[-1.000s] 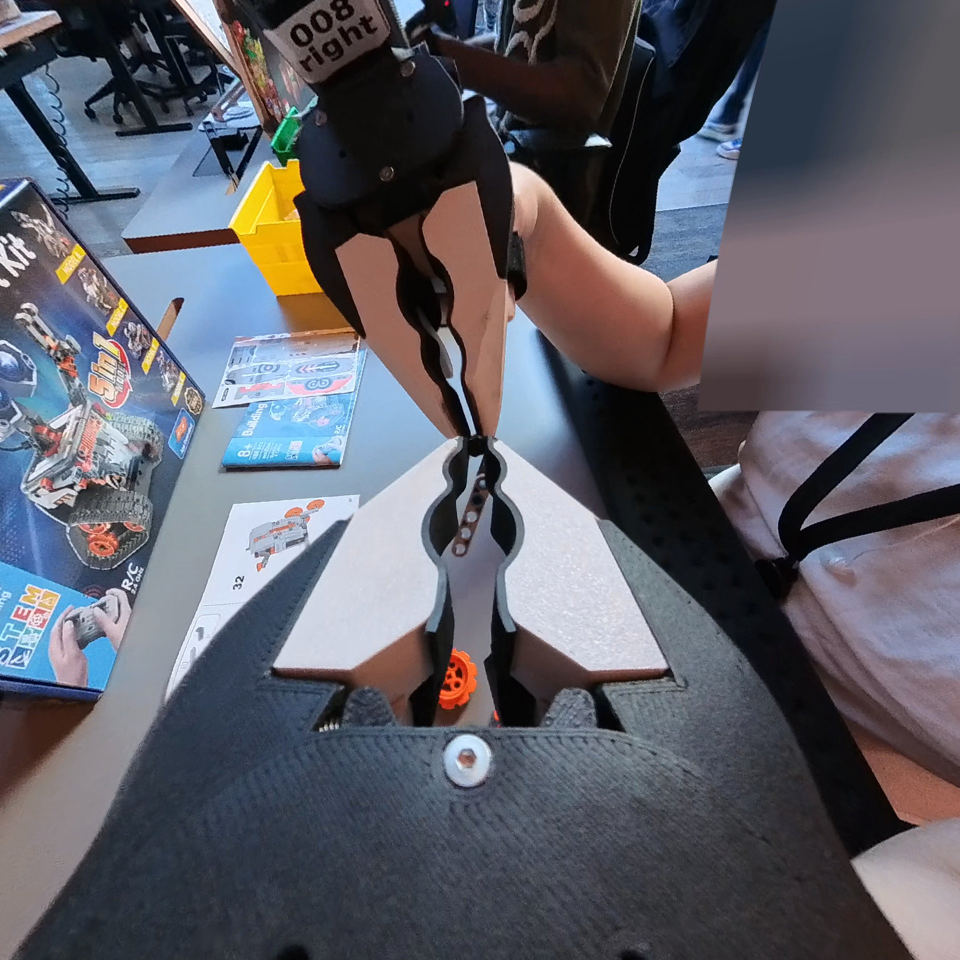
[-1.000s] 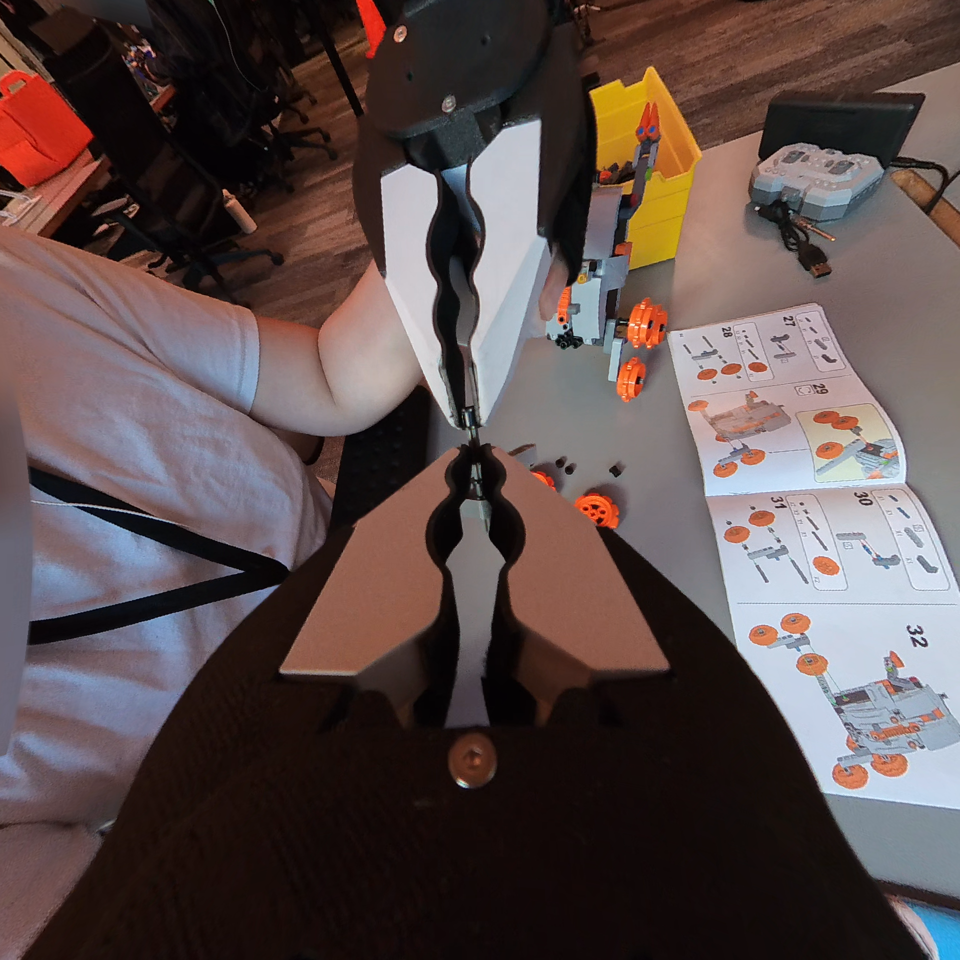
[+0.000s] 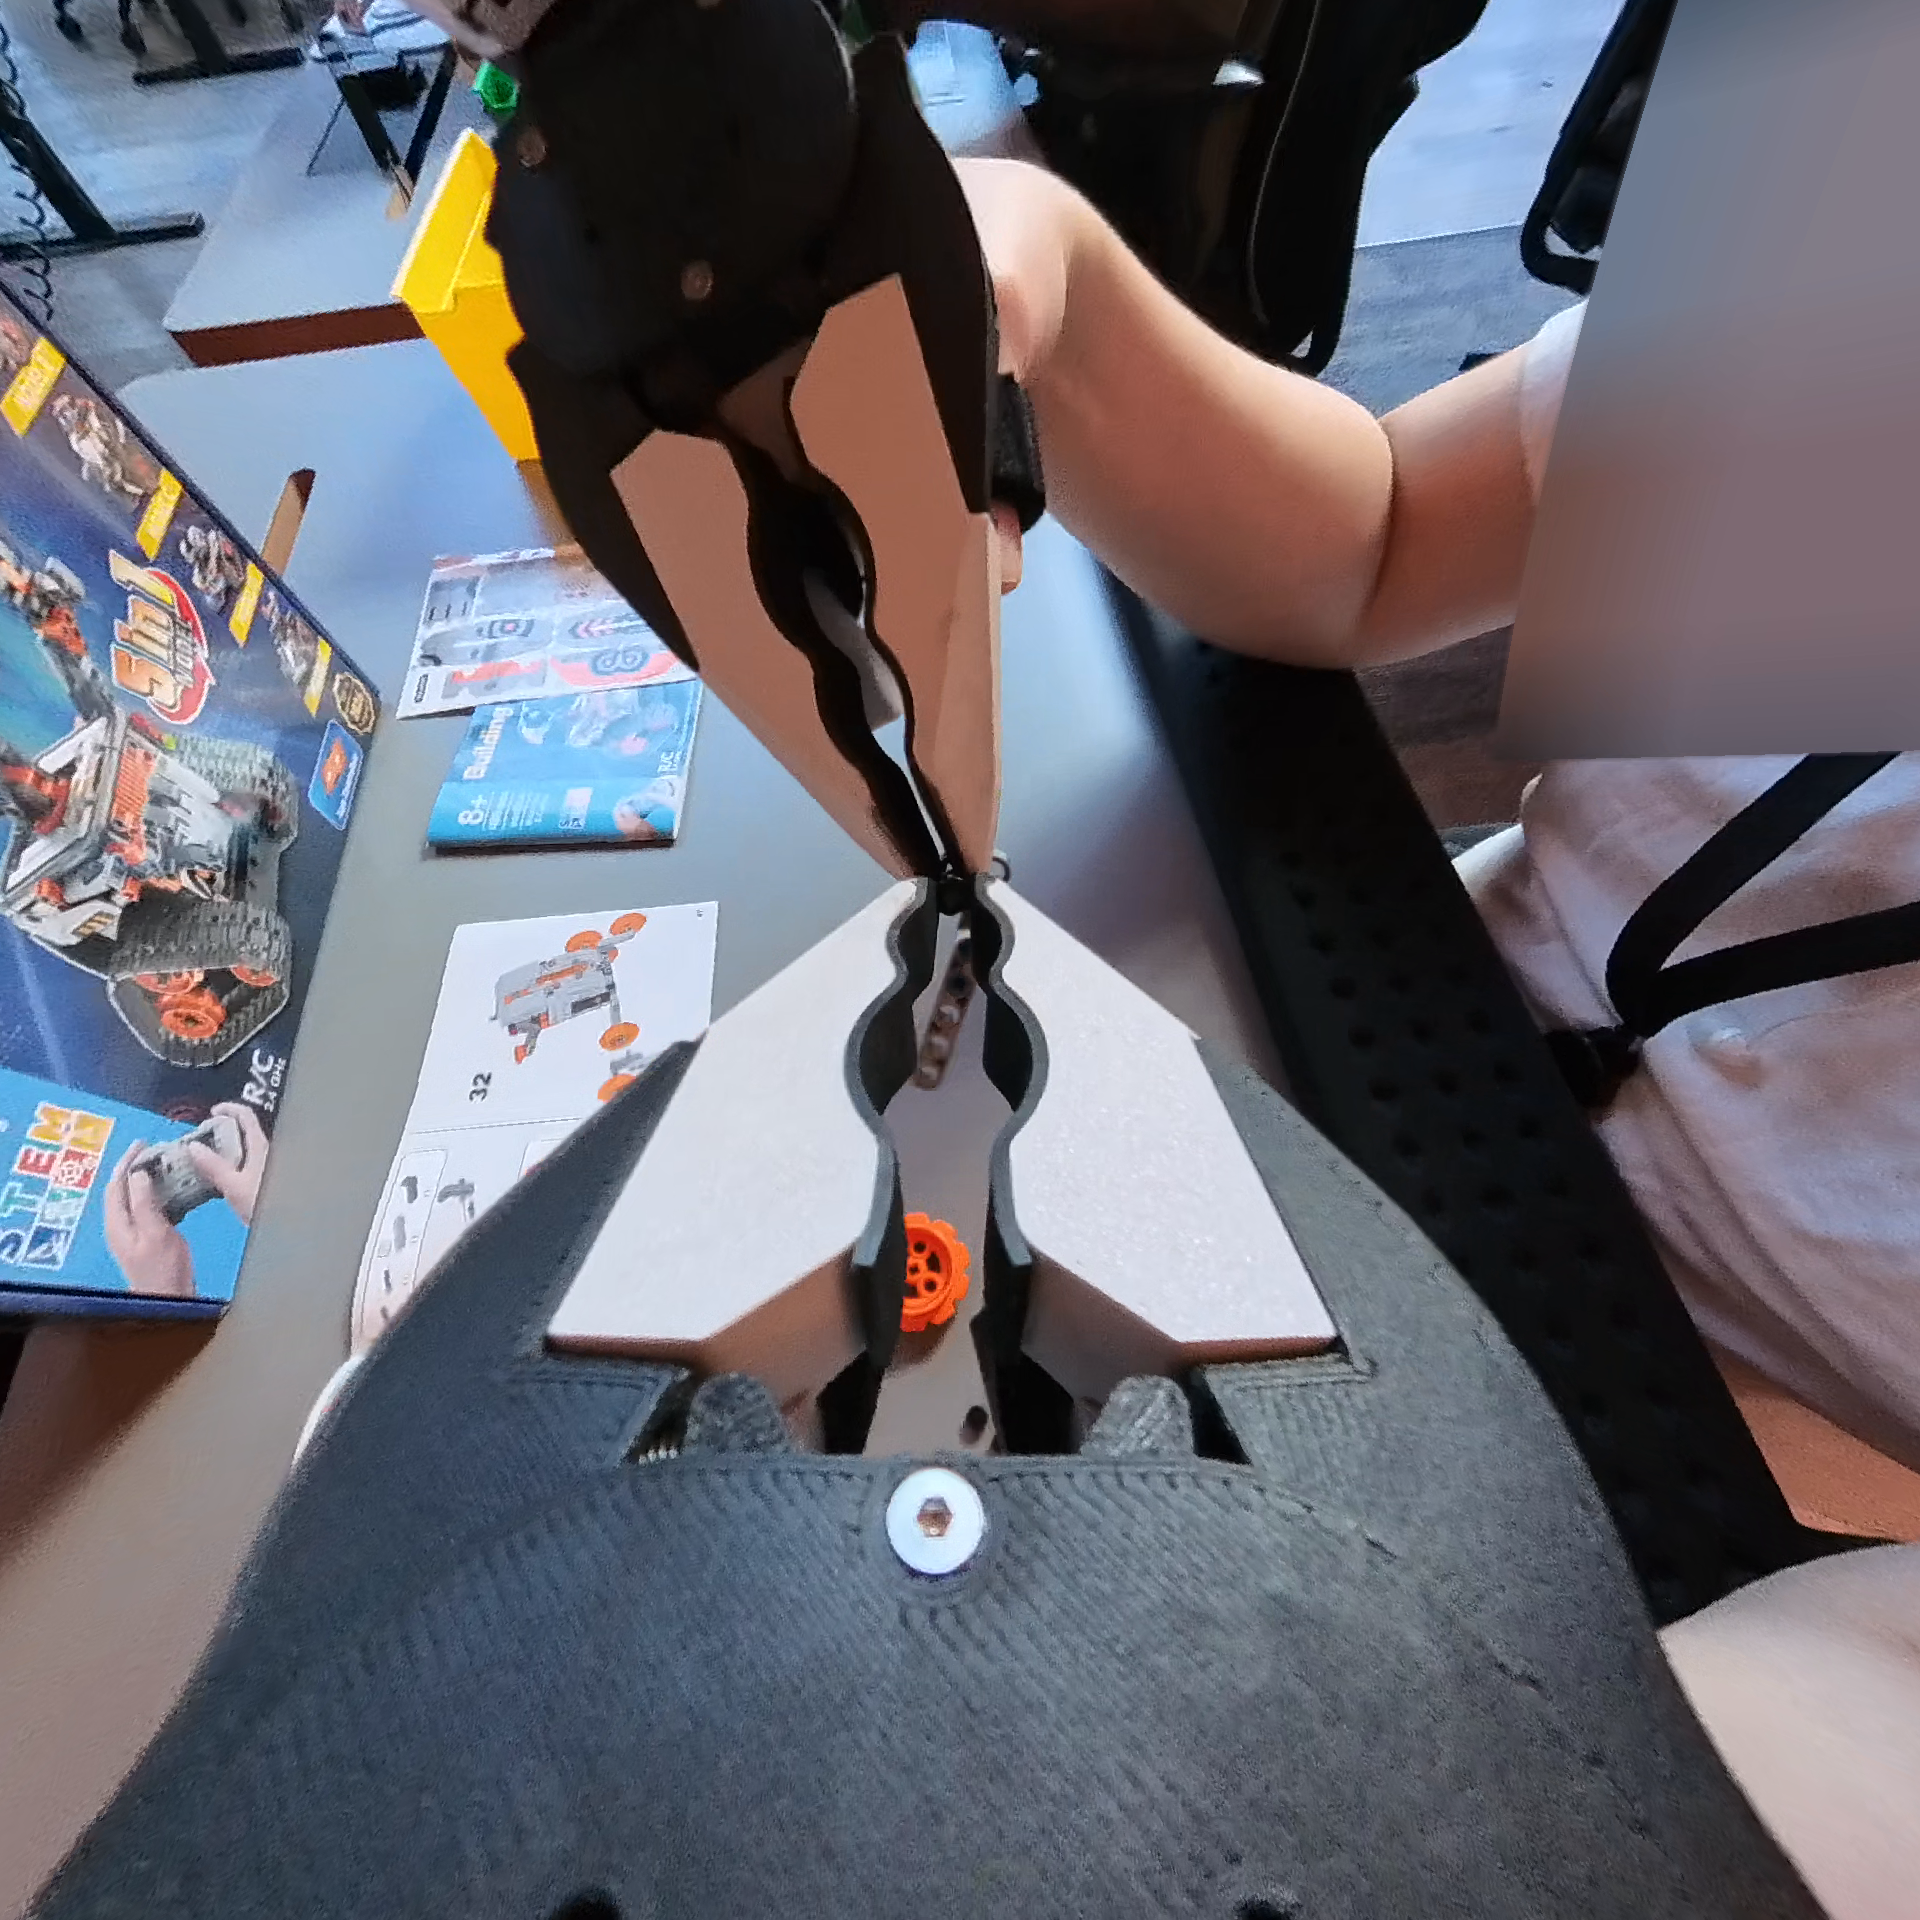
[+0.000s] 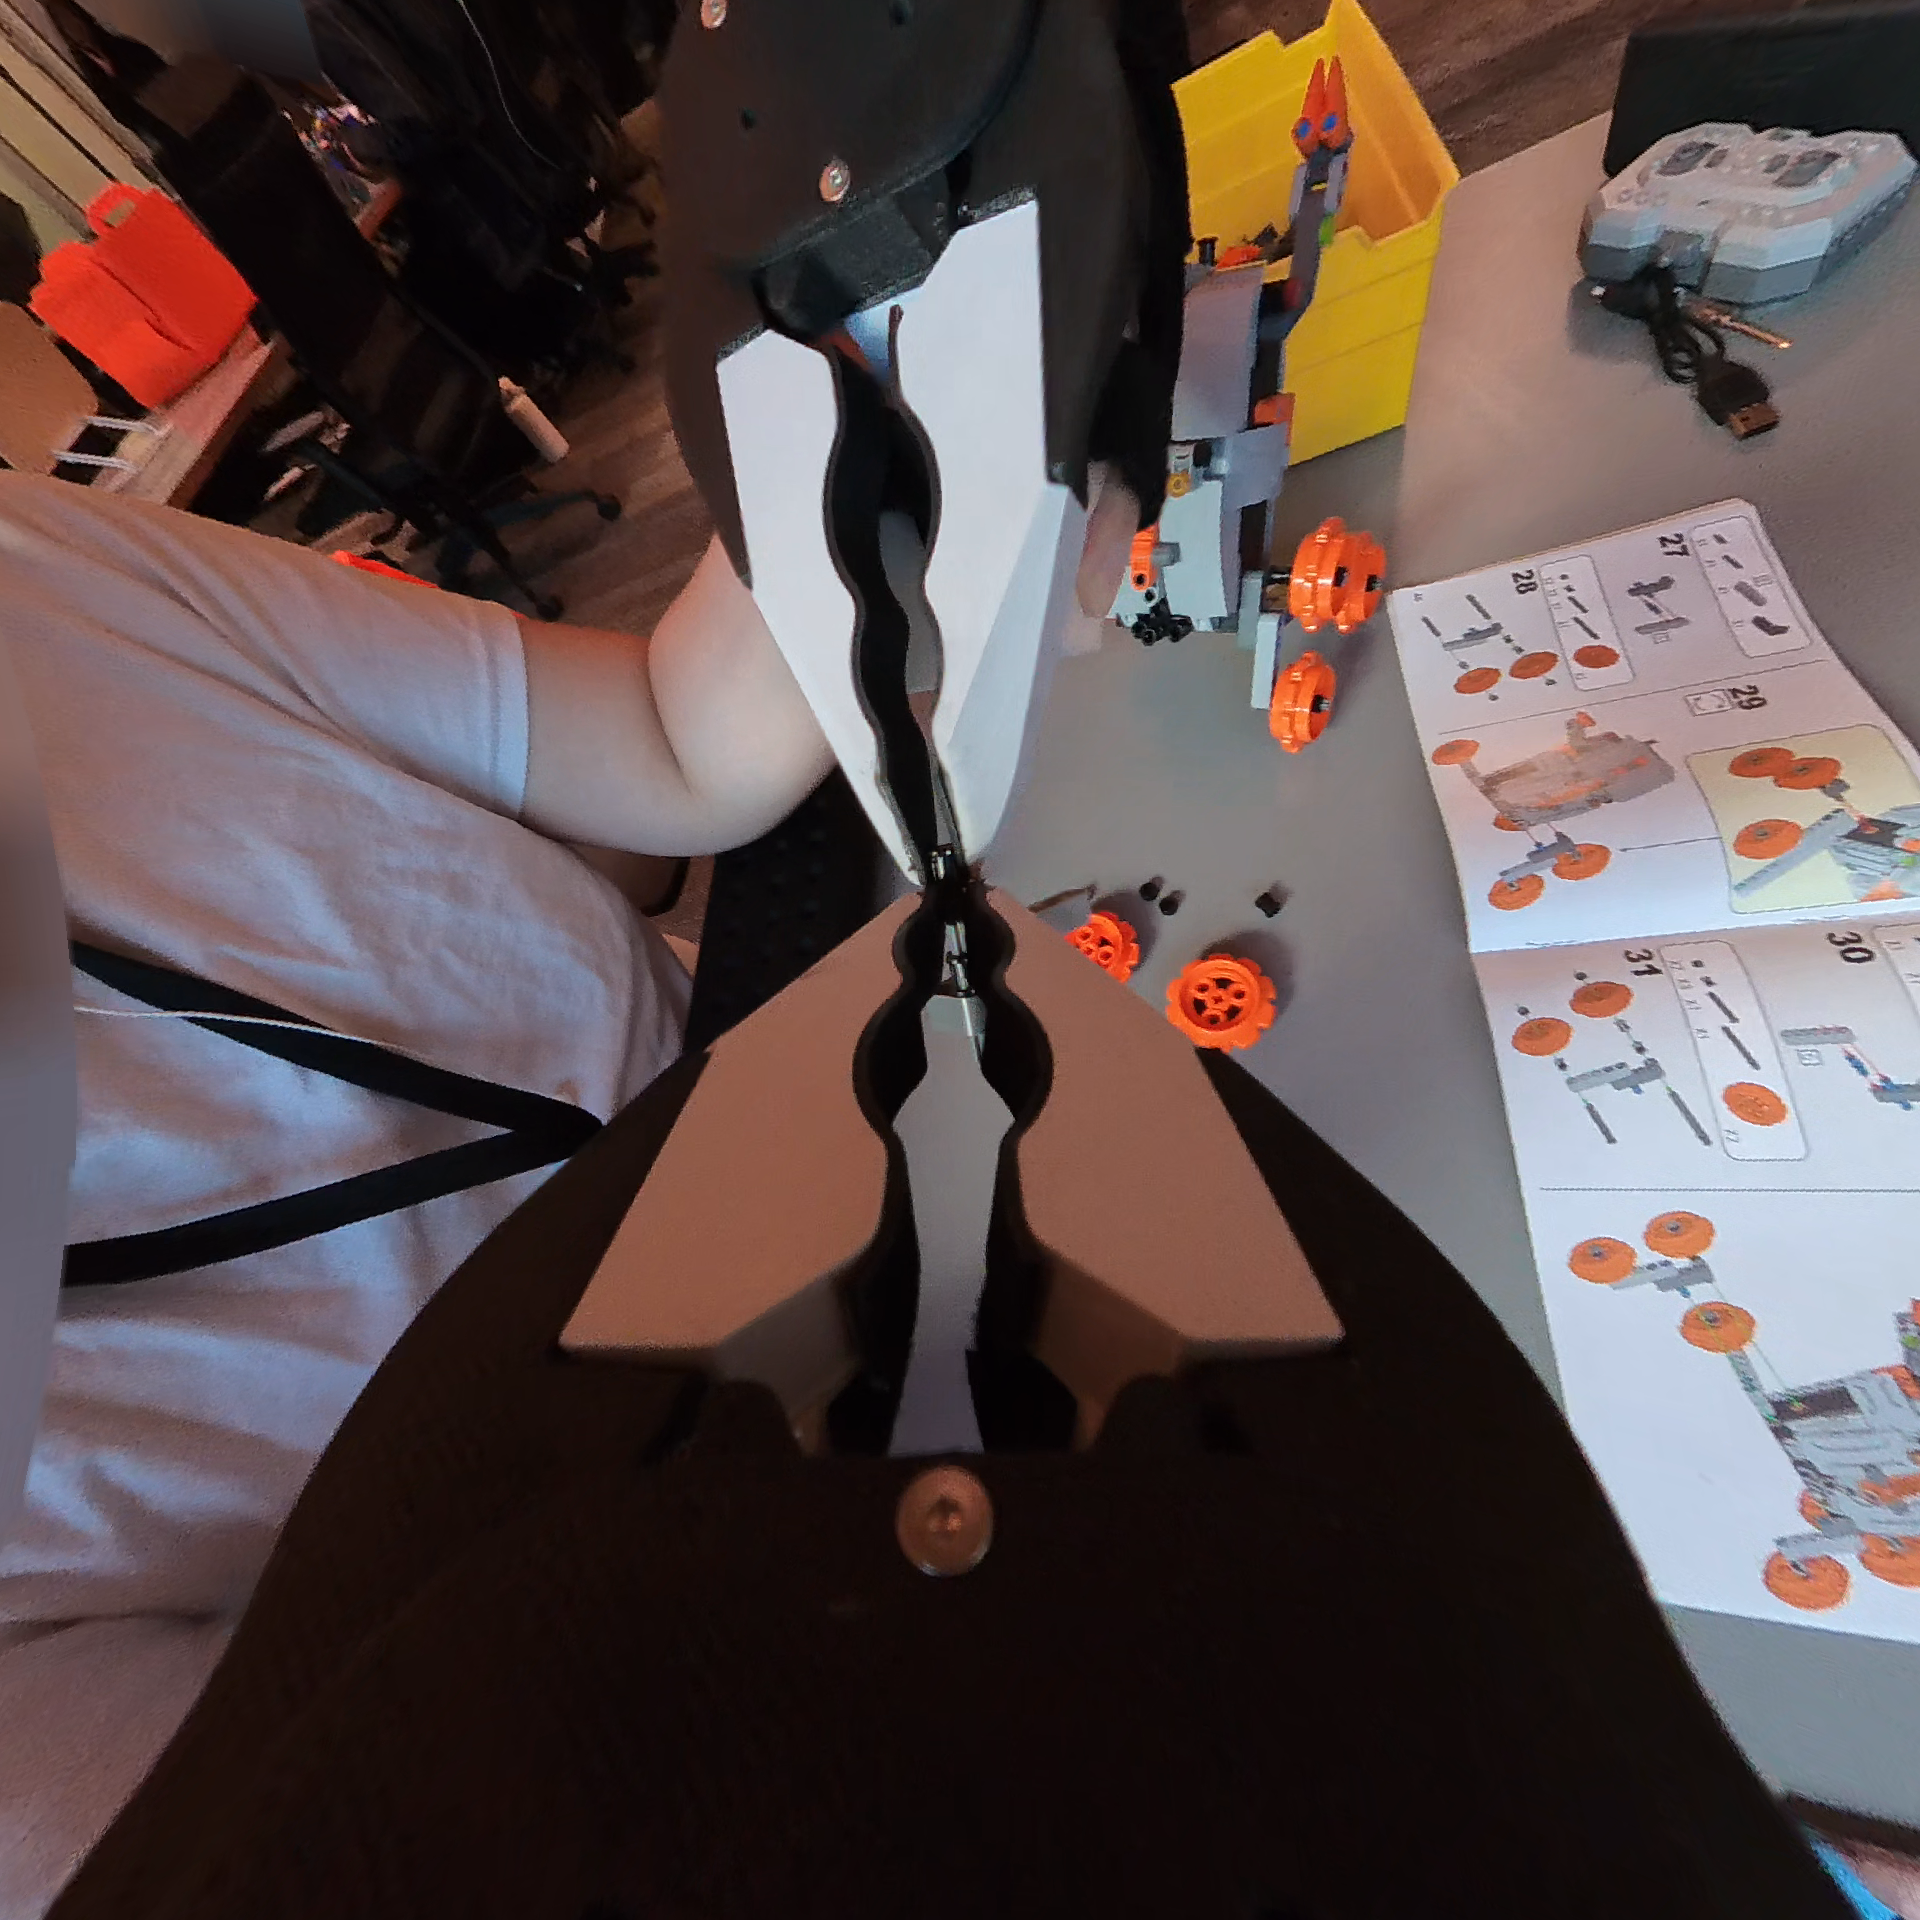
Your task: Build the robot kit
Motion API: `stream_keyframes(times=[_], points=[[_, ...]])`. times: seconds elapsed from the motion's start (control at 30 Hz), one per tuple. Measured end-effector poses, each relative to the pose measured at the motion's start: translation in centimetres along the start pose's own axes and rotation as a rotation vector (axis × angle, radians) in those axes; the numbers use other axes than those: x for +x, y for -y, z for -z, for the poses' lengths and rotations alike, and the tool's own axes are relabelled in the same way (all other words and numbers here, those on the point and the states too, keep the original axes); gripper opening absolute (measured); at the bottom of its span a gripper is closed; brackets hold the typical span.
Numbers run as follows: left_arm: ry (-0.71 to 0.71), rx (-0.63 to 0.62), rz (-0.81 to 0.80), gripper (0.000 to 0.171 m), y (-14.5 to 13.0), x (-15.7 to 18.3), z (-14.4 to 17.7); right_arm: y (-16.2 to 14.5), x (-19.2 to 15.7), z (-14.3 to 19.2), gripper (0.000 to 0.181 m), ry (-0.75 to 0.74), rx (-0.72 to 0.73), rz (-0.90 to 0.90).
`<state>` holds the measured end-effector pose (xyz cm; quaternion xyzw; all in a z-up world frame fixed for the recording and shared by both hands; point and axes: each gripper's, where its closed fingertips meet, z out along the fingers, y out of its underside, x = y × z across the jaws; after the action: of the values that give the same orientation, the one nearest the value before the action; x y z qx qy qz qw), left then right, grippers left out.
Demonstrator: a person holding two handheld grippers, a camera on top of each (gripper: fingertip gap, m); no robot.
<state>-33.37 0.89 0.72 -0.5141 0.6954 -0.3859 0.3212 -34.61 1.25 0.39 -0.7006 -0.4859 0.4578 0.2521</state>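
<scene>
Both views sit closer now; each hand-held gripper [image 3: 951,899] [image 4: 951,914] pinches the perforated beam [image 3: 948,1023] tip-to-tip.

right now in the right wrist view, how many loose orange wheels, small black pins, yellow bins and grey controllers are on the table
loose orange wheels: 2
small black pins: 3
yellow bin: 1
grey controller: 1
total: 7

Glossy orange plastic wheel [image 4: 1216,1000], matt paper instruction booklet [image 4: 1662,1039], smooth grey table [image 4: 1351,935], glossy printed cardboard box [image 3: 156,831].
</scene>
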Motion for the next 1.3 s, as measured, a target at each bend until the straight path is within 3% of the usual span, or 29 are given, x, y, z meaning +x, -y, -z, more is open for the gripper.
stream_keyframes(times=[0.33, 0.43, 0.57, 0.83, 1.03, 1.13, 1.3], points=[[0.075, 0.08, -0.044, 0.007, 1.5, -0.6, 0.5, 1.1, 0.0, 0.8, 0.002, 0.028, 0.092, 0.02], [0.059, 0.179, -0.034, 0.014, 3.2, -0.2, 1.4, 1.7, -0.4, 1.0, 0.002, 0.063, 0.137, 0.031], [0.102, 0.18, -0.04, 0.024, 3.4, -0.4, 2.1, 2.5, -0.8, 1.4, 0.002, 0.077, 0.185, 0.085], [0.482, 0.045, -0.248, 0.051, 5.7, -1.9, 1.3, 5.5, -0.6, 5.5, 0.002, 0.089, 0.435, -0.027], [0.815, -0.058, -0.508, 0.059, 7.5, -3.8, 0.7, 6.0, -1.4, 7.2, 0.002, 0.092, 0.493, -0.018], [0.866, -0.038, -0.59, 0.054, 8.3, -3.8, 0.0, 6.4, -2.6, 7.4, 0.002, 0.103, 0.505, 0.102], [0.931, -0.005, -0.657, 0.052, 9.1, -3.9, 0.0, 6.7, -2.8, 7.8, 0.002, 0.08, 0.522, 0.117]])
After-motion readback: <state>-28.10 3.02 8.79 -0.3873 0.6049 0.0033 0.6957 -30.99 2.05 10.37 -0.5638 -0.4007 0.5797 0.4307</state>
